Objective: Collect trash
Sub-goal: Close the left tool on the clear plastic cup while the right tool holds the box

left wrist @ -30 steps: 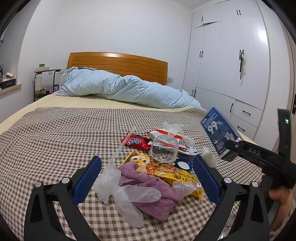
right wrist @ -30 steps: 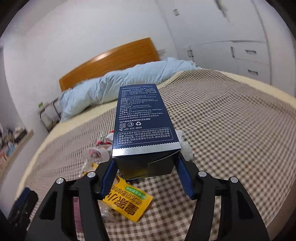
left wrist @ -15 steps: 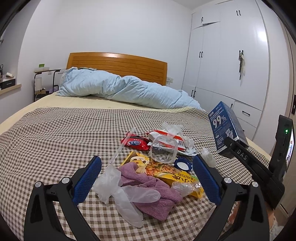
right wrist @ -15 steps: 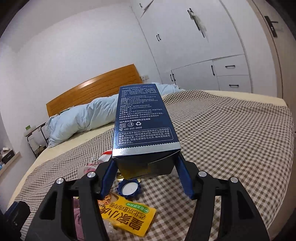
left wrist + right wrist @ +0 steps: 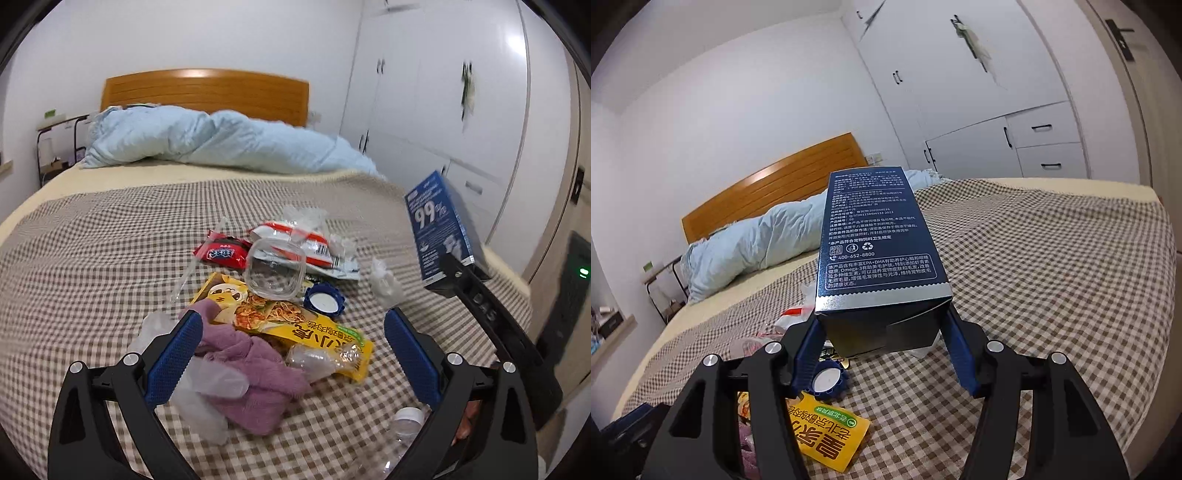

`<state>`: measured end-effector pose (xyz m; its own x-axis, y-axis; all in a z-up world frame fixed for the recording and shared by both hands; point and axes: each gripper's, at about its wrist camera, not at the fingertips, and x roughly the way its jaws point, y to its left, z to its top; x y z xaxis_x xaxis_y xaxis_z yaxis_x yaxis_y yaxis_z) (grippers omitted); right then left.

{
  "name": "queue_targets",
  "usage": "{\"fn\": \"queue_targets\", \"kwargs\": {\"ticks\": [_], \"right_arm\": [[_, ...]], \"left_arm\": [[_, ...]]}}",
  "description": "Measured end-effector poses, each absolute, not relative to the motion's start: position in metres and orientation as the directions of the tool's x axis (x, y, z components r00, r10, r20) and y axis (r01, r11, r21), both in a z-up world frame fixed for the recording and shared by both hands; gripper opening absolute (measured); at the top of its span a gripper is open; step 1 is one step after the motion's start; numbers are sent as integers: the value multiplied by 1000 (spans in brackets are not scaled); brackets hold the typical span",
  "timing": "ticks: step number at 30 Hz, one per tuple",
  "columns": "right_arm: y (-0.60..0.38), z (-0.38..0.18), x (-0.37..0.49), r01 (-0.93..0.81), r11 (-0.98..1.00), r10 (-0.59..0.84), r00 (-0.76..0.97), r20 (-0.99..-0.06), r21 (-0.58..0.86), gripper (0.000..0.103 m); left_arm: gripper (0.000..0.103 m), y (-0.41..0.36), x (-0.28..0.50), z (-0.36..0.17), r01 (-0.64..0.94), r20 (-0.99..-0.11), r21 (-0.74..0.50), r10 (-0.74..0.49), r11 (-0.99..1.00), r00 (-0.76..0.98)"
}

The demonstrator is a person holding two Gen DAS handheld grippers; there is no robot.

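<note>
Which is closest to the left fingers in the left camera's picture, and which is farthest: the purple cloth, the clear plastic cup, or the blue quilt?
1. Purple cloth: right between the left gripper's fingers, low in the picture.
2. Clear plastic cup: mid-bed, in the trash pile beyond the yellow packet.
3. Blue quilt: far end of the bed, by the headboard.

On the checked bedspread (image 5: 92,258) lay one dark blue box (image 5: 439,229), held up off the bed, and three printed snack wrappers: one red (image 5: 221,253), one red-and-white (image 5: 295,243), one yellow (image 5: 306,328). There was one clear plastic cup (image 5: 275,273), one blue bottle cap (image 5: 324,301), one purple cloth (image 5: 251,365) and one clear plastic bottle (image 5: 402,424) at the lower edge. Thin clear plastic film pieces (image 5: 207,391) numbered at least three; the exact count could not be told.
</note>
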<state>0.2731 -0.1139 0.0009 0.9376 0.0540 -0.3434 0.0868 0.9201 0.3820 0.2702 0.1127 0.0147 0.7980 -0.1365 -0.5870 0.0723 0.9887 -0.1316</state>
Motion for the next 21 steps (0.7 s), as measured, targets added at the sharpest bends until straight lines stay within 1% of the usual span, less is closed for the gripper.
{"fn": "queue_targets", "kwargs": {"ticks": [3,4,9,13,16,17,18,19,21], "right_arm": [[-119,-5,276,102,908,50,937,-345,408,59],[-120,-7,279,104,905,50,937,-346,413,59],[-126,-12,293,139,894,35,926,-376,426,59],[-126,-17,298,178,887,8,916,-400,425,59],[-122,-21,300,196,889,-13,915,-404,414,59],[-122,-22,300,197,889,-14,915,-404,414,59],[-121,-23,301,195,888,-12,915,-403,416,59],[-120,-24,302,190,888,-7,916,-401,419,59],[-119,-27,304,182,886,4,917,-400,426,59]], "left_arm": [[95,99,295,11,72,-646,-38,-80,997,759],[95,97,303,11,72,-661,-25,-71,997,747],[95,95,345,1,47,-740,-14,-41,999,671],[95,90,378,-11,39,-780,15,-13,999,626],[95,90,398,-22,15,-807,3,-6,1000,590],[88,90,403,-26,1,-815,6,4,1000,579],[77,92,408,-30,-21,-822,7,18,1000,569],[73,94,410,-33,-32,-825,-2,16,999,564],[72,97,413,-38,-40,-833,-29,-2,999,554]]}}
